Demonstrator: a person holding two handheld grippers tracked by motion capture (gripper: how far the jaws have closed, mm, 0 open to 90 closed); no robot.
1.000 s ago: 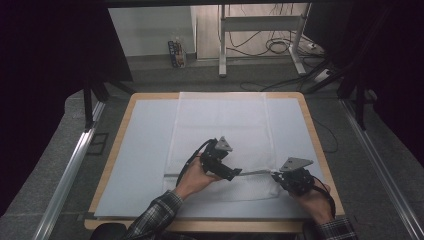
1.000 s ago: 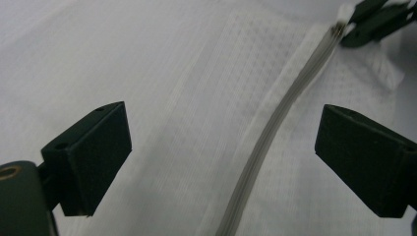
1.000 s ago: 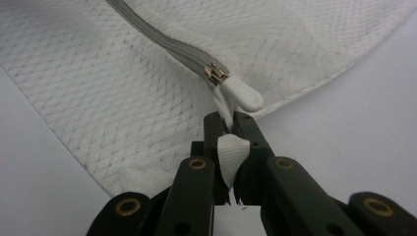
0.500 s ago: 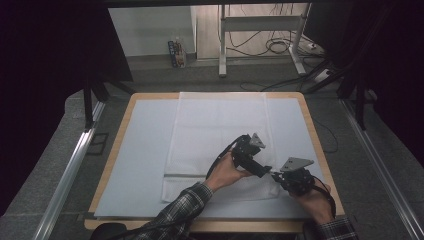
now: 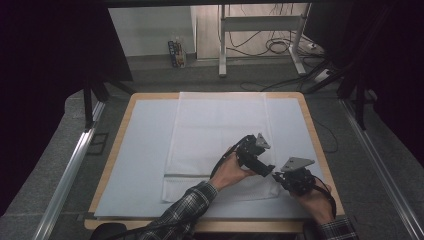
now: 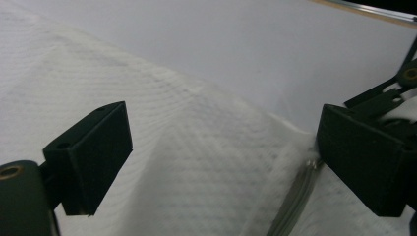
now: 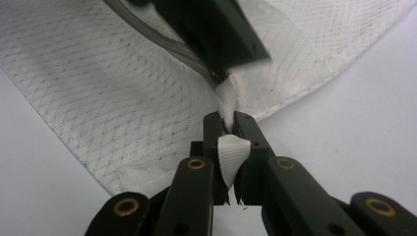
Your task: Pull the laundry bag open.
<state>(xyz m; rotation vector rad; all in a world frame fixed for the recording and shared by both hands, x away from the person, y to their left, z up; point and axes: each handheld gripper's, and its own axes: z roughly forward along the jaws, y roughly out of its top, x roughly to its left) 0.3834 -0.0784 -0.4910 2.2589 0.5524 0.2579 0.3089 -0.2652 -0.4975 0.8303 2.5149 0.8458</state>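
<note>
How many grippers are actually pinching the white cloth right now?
1. The right gripper, near the cloth's near-right corner, is shut on its edge. The left gripper beside it hovers open over the cloth.

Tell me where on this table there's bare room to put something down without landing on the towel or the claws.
The widest free patch is the pale mat between the table's left wooden edge and the white towel. A narrower strip runs between the towel and the right edge, toward the far side. The near right is crowded: the left claw and right claw meet at the towel's corner.
</note>
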